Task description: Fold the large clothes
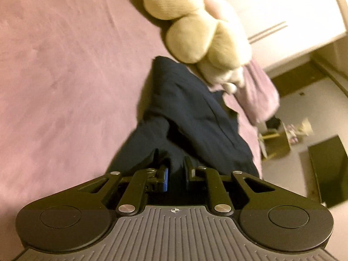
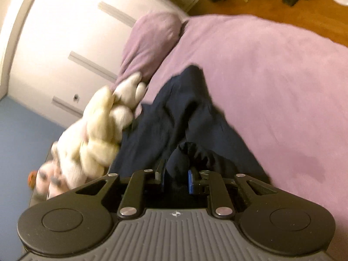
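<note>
Left wrist view: one left hand-held gripper (image 1: 175,169) fills the lower frame, its jaws drawn close and clenched on a bunch of the one dark navy garment (image 1: 191,117), which trails straight ahead of the fingers across the bed (image 1: 65,69). Left of the hand-held gripper there is only the mauve bed cover, smooth and blurred. Ahead and slightly right, past the far end of the garment, lies one cream plush toy (image 1: 195,28); its pale paw end overlaps the cloth's far edge. Right of that, one mauve pillow (image 1: 258,91) sits at the bed's edge, with a white wardrobe (image 1: 282,10) behind it and pale floor with small clutter further right. Right wrist view: one right hand-held gripper (image 2: 177,174) is likewise clamped on a gathered fold of the same garment (image 2: 195,108), a knot of cloth standing up between its jaws. Left of it and close by lies the plush toy (image 2: 97,130), touching the garment's left edge, with the wardrobe (image 2: 65,32) and a blue wall area beyond. Ahead sits the pillow (image 2: 150,41). Right of the hand-held gripper the bed cover (image 2: 282,87) spreads wide, and beyond it a wooden floor (image 2: 282,6) carries dark scattered items.
</note>
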Motion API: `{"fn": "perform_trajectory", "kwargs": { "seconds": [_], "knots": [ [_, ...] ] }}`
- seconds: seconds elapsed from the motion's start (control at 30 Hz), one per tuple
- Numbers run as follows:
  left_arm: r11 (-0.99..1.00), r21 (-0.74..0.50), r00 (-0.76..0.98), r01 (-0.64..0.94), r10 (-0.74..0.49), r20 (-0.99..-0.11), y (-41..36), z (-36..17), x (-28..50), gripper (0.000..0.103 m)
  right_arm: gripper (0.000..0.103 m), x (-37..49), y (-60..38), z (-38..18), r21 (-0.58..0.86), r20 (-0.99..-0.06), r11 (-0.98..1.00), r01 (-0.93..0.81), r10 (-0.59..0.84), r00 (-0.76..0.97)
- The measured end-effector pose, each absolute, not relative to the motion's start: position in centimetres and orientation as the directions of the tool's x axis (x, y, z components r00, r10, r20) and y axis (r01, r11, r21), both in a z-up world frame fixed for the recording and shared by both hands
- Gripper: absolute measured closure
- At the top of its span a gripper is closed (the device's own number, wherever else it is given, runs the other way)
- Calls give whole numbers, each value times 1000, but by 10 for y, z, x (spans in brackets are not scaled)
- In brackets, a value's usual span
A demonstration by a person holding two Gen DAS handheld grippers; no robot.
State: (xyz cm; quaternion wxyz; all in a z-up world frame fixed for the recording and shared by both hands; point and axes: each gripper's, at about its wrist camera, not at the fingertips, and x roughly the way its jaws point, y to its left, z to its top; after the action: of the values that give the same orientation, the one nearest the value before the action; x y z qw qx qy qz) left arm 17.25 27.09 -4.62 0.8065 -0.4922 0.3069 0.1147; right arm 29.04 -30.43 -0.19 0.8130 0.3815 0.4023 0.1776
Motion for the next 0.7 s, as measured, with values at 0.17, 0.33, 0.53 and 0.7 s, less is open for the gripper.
{"fn": "perform_trajectory", "kwargs": {
  "seconds": [0.17, 0.33, 0.53, 0.7],
  "knots": [
    [484, -651, 715, -584, -74, -696, 278, -84, 221, 87, 85, 357, -258, -13, 653, -623, 754, 73, 480, 618],
    [486, -654, 718, -580, -74, -692, 282, -101, 234, 84, 85, 389, -223, -51, 526, -721, 846, 93, 385, 577],
    [439, -696, 740, -568, -96, -665, 288, -97, 224, 80, 86, 391, -219, -64, 490, -719, 871, 39, 379, 582],
    [494, -698, 800, -518, -9, -600, 287, -57, 199, 32, 69, 385, -236, -39, 557, -663, 831, -3, 447, 601]
  ]
}}
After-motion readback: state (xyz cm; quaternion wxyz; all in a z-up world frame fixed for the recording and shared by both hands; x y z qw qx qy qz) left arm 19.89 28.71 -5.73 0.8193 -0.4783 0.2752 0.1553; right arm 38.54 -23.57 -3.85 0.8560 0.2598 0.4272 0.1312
